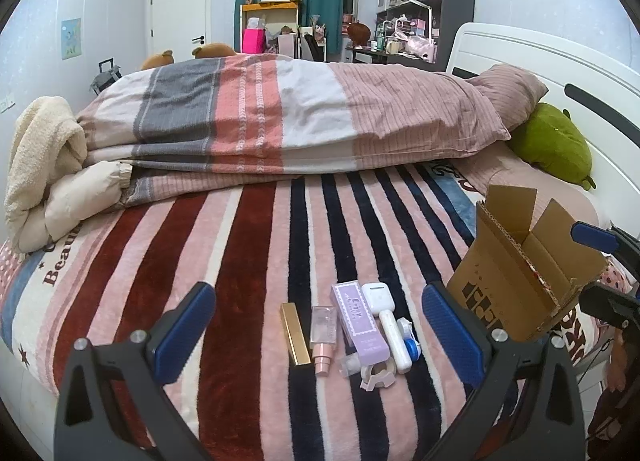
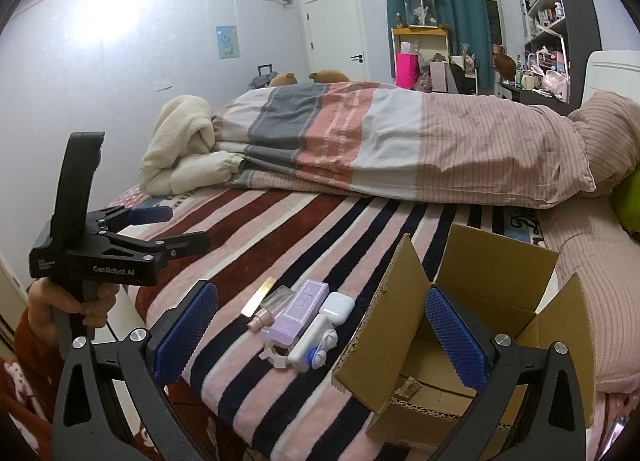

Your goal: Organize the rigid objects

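Between the left tongs (image 1: 318,327): plush striped blanket (image 1: 240,261), fuzzy and matt; glossy gold metallic tube (image 1: 295,335); clear glassy bottle (image 1: 322,327) with pink cap; matt lilac paper carton (image 1: 358,319); smooth glossy white plastic case (image 1: 376,295). Right of them: raw corrugated cardboard box (image 1: 516,281), matt, rough edges. On both tongs: textured blue rubbery pads (image 2: 188,329), matt black plastic arms, shiny metal bolts. Beyond: ribbed cloth quilt (image 1: 320,113).

Cardboard box (image 2: 496,301): floor mostly hidden behind its near flap and the right gripper's (image 2: 320,331) pad at 5 o'clock; contents cannot be told; lavender carton (image 1: 359,319) print too small to read; contact lens case (image 1: 408,337) partly hidden behind white tube (image 1: 394,339); green plush (image 2: 628,201) cut off at 3 o'clock edge.
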`<state>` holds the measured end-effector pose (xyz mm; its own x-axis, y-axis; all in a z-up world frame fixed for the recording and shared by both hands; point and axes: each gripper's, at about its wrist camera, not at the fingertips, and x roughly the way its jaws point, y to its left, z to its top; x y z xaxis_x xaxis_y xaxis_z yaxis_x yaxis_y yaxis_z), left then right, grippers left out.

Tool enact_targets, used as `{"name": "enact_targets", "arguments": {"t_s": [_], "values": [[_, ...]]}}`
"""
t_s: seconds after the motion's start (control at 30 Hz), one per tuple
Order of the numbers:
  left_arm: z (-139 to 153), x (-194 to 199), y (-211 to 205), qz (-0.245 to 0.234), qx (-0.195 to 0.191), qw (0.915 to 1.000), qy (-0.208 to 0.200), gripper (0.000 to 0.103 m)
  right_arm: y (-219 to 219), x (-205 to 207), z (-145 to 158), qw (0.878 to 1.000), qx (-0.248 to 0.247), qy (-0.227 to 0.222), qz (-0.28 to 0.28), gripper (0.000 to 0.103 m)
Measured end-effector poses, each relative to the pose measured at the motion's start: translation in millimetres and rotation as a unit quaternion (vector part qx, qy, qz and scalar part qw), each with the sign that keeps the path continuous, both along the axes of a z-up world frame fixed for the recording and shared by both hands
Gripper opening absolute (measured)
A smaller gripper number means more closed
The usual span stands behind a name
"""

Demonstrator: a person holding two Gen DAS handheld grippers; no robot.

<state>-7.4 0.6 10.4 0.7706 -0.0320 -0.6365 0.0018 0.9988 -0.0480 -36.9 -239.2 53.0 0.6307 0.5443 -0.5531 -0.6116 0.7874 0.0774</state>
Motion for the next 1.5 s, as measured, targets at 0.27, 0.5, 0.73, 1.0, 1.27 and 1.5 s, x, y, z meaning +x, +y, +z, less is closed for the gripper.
{"name": "enact_targets", "arguments": {"t_s": [0.27, 0.5, 0.73, 1.0, 1.27, 1.5], "values": [[0.6, -1.7, 1.0, -0.002, -0.003, 1.0000, 0.001, 0.103, 0.7, -3.1, -2.3, 1.000, 0.002, 0.004, 0.006, 0.103], [-0.1, -2.7, -1.7, -0.006, 0.001, 1.0000, 0.000, 0.103, 0.0, -3.5, -2.5, 1.000, 0.006, 0.008, 0.008, 0.103], [-0.3, -2.6, -4.5, -0.010, 0.002, 0.9999, 0.002, 0.103, -0.7, -4.7, -3.5, 1.000, 0.009, 0.011, 0.008, 0.103], [0.3, -4.8, -6.0, -0.012, 0.002, 0.9999, 0.000, 0.103, -1.8, -4.3, -3.0, 1.000, 0.009, 0.010, 0.009, 0.103], [0.6, -5.0, -6.8, -0.010, 0.003, 0.9999, -0.001, 0.103, -1.0, -4.7, -3.1, 1.000, 0.009, 0.009, 0.008, 0.103], [0.6, -5.3, -6.9, -0.010, 0.003, 0.9999, -0.001, 0.103, -0.8, -5.6, -3.6, 1.000, 0.009, 0.011, 0.009, 0.103]]}}
